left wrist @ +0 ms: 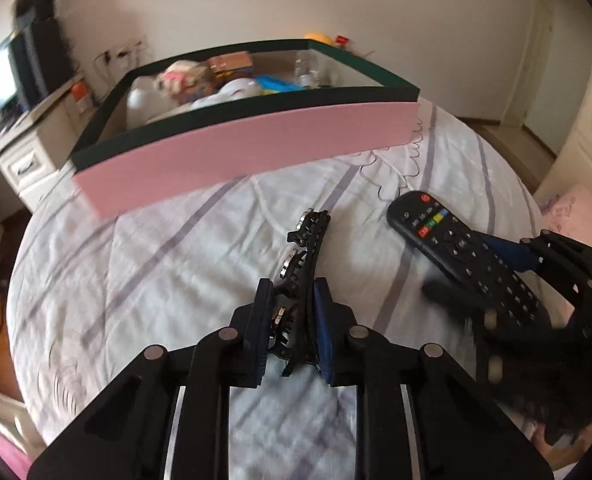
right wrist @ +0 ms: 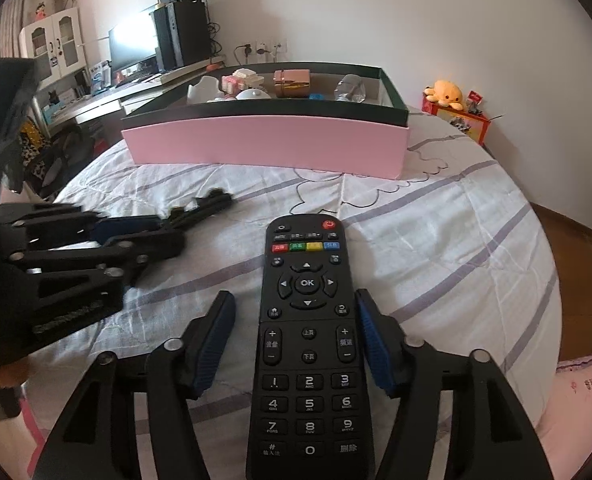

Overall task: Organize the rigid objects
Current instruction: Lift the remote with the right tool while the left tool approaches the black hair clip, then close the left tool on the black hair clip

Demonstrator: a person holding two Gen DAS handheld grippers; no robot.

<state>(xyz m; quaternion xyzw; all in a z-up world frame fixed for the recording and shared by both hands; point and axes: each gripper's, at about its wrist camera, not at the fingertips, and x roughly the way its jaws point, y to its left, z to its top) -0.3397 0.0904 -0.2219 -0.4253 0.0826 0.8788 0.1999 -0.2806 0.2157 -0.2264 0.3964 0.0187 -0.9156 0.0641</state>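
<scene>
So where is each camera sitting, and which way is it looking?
Left wrist camera: rides on the left gripper, looking forward over the bed at the pink box; its own fingers pinch a black hair clip, and the right gripper shows beside it.
Right wrist camera: rides on the right gripper, also facing the pink box; its fingers straddle the remote, with the left gripper at the left.
Both see the box, remote, clip and striped bedspread.
</scene>
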